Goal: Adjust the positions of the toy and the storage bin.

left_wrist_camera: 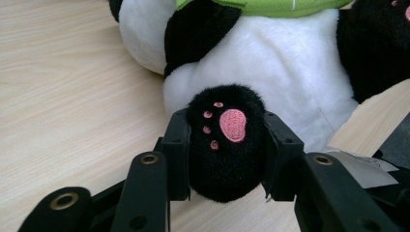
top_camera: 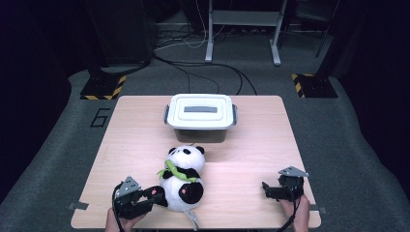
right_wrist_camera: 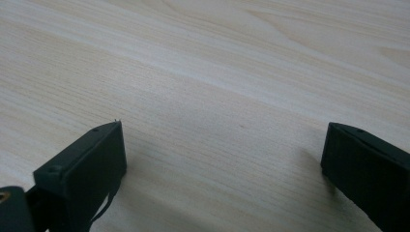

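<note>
Pink-padded panda paw [left_wrist_camera: 227,145] between left gripper [left_wrist_camera: 226,159] jaws

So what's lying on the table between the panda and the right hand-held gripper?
Nothing: in the high view, bare wood separates the panda from the right hand-held gripper.

Between the black left gripper [left_wrist_camera: 226,159] jaws sits the panda's black paw [left_wrist_camera: 226,145] with pink pads; beyond it, white belly, green scarf [left_wrist_camera: 270,7]. Under the black right gripper [right_wrist_camera: 222,164], pale wood-grain table [right_wrist_camera: 217,72].
</note>
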A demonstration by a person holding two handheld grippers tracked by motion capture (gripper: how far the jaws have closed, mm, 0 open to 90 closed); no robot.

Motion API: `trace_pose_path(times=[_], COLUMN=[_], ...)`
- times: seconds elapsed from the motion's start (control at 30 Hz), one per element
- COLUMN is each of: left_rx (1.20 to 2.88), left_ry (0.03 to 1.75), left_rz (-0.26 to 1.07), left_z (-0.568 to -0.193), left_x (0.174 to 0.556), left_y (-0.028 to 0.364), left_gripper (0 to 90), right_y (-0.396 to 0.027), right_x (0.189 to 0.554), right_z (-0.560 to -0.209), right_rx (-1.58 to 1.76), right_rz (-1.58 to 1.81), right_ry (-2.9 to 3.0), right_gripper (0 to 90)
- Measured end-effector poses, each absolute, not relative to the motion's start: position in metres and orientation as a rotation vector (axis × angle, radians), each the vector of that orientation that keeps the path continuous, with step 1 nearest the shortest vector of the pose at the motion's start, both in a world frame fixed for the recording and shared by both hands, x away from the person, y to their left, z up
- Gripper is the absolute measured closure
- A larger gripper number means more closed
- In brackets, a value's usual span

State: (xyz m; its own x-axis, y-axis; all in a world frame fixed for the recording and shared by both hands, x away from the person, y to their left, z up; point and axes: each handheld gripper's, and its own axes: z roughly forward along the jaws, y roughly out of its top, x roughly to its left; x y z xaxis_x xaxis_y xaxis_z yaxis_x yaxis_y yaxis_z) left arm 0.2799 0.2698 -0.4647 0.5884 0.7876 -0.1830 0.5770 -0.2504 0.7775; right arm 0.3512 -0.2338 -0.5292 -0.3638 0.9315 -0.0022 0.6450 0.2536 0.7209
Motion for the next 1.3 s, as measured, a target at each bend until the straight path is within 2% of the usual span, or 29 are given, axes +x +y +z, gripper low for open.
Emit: trace_pose_path(times=[0.5, 1.3], left_rx=[1.94, 1.869], left_ry=[1.129, 1.307], left_rz=[0.381, 0.601], left_z=[-0.458, -0.46], left_x=[0.281, 0.286], left_y=[0.291, 0.335], left_gripper=[63.5, 64.0], right_y=[-0.234, -0.234], right_x=[0.351, 0.352], right_z=[-0.529, -0.529], right_rx=[1.433, 1.44], right_rz=[0.892, 0.889], right_ry=[2.1, 2.093], right_gripper=[1.3, 1.3])
